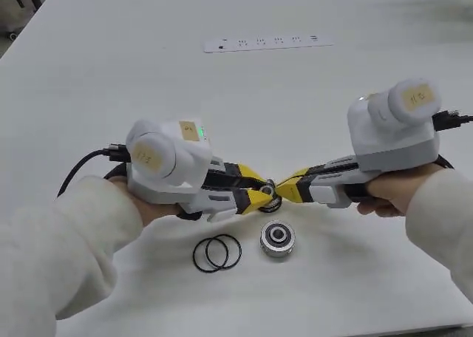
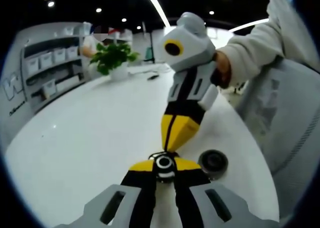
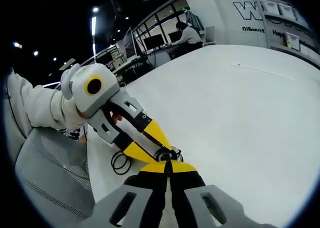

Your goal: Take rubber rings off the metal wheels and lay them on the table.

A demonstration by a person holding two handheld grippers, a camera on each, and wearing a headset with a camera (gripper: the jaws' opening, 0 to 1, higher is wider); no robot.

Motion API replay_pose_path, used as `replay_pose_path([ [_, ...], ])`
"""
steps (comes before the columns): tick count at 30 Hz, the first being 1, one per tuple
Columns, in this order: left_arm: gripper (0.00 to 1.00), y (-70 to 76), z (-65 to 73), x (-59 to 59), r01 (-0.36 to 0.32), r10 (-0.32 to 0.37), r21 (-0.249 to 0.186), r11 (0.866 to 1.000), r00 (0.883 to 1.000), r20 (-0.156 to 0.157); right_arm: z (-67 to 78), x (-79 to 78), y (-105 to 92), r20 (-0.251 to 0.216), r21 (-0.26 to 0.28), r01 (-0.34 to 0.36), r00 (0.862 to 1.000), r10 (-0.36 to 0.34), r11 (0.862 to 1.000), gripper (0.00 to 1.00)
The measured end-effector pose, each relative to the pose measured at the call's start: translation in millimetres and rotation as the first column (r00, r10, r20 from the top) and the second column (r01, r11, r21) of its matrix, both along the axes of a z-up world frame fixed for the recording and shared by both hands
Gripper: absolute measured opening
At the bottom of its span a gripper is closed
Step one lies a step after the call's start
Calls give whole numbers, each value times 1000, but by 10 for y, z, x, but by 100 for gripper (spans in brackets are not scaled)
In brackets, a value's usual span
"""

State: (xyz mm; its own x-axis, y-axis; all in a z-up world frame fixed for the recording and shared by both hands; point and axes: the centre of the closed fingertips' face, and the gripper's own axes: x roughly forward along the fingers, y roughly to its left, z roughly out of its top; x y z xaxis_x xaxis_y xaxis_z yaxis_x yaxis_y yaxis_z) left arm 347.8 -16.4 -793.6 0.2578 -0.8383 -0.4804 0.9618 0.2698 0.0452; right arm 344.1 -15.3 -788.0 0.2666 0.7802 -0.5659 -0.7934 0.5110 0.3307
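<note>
1. Held metal wheel [image 2: 164, 163]: small, round, shiny metal with a dark band at the rim. It sits just above the white table [image 1: 148, 78], between the two grippers' yellow tips. Its bored face is turned twd the left gripper's camera. It's a disc, so no real long axis.
2. Left gripper [image 1: 259, 197]: yellow/black jaws, grey-white body. The jaws are pinched on the held wheel, one tip each side.
3. Right gripper [image 1: 285, 191]: comes in from the opp. side. Its jaws are pressed almost together, w/ only a thin slit betw. them in the right gripper view. The tips are at the wheel's edge. Can't tell if they nip a ring.
4. Second wheel [image 1: 278, 238]: lies flat on the table just in front of the tips. Bright metal, dark centre, bore pointing up.
5. Two rubber rings [image 1: 216, 253]: thin, black, round. They lie flat and overlap each other, just left of the second wheel.
6. Table: smooth, matt white. A flat white power strip [image 1: 267, 43] lies far back, long side running left-right.
</note>
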Motion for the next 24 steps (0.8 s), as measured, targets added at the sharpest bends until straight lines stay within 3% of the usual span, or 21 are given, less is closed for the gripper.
replay_pose_path([
  [5,14,-1,1,-7,0,0,-1,1000,1000,-1,31,-19,31,-5,20,-8,1000,8,1000,0],
  [6,14,-2,2,-8,0,0,-1,1000,1000,0,87,-2,63,7,47,-5,1000,4,999,0],
  [13,14,-15,8,-10,-8,8,5,1000,1000,4,73,21,28,7,34,6,1000,-7,999,0],
  [15,14,-16,10,-8,-14,14,-1,1000,1000,-6,75,27,23,5,35,11,1000,-11,999,0],
  [17,14,-15,18,-1,-34,32,-22,999,998,-48,79,29,21,5,36,13,1000,-13,999,0],
  [24,16,-12,41,-34,-33,34,9,999,998,-56,87,32,11,9,33,15,1000,-15,999,0],
])
